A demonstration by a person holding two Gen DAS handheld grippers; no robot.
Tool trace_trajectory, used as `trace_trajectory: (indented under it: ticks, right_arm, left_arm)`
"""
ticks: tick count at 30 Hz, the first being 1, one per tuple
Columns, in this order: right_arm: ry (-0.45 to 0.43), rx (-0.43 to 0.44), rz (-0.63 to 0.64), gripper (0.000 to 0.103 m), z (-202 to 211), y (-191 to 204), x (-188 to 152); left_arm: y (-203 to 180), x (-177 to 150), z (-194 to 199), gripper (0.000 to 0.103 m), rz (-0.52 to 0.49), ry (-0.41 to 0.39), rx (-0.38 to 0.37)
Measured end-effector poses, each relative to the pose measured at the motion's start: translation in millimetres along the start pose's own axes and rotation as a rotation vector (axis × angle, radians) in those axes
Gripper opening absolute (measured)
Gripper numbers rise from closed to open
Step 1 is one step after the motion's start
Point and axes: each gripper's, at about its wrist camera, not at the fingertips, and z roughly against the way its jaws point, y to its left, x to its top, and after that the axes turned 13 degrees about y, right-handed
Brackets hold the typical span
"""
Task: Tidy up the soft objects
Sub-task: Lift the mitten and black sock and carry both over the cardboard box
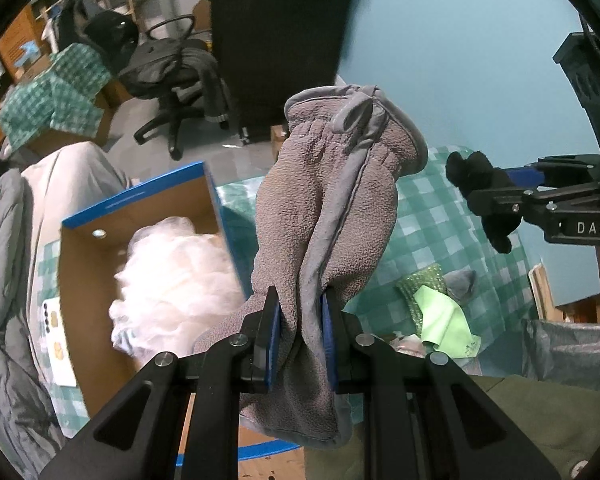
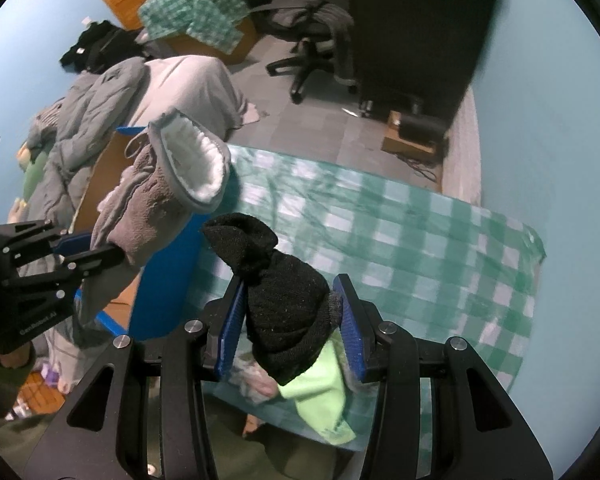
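Left gripper (image 1: 300, 334) is pinched nearly closed on a grey fleece glove (image 1: 332, 200), its blue pads biting the fabric near the finger end so the cuff flops forward and away from the camera. In the right wrist view the cuff gapes and shows a white pile lining. Right gripper (image 2: 290, 320) stands about half open around a rolled black sock (image 2: 284, 300), with both pads pressing its sides and the sock bulging between them.

Both pieces look light, soft and limp. The glove should sag and swing from any single pinch, and its fleece looks grippy, so slipping seems unlikely; a hold nearer the middle or the cuff seam would probably hang shorter and drop more neatly. The sock is a springy bundle, so a squeeze across its thickest part, as now, should keep it rolled, while a pinch on its loose ear-like tip could let it unroll.

Below the grippers a lime cloth (image 2: 320, 396) lies on the checked tablecloth (image 2: 420, 240), beside other small soft items too blurred to name. Farther to the left, a blue-sided box (image 1: 140, 216) sits open with white fluffy stuff (image 1: 172, 268) already inside; it looks like the likely place for these items. Beyond it are a heap of grey clothing and an office chair (image 2: 312, 28).
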Motion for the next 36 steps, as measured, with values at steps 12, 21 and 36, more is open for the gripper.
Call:
trace_trajectory:
  ticks: [12, 21, 36]
  right_arm:
    - [0.013, 0.04, 0.123, 0.044, -16, 62, 30]
    - [0.035, 0.061, 0.196, 0.044, -31, 106, 48]
    - [0.115, 0.108, 0.267, 0.044, -74, 176, 66]
  left_arm:
    - [56, -30, 12, 0.019, 0.124, -0.006, 0.033]
    - [104, -52, 12, 0.019, 0.228, -0.004, 0.042]
    - [167, -62, -13, 0.019, 0.329, 0.039, 0.054]
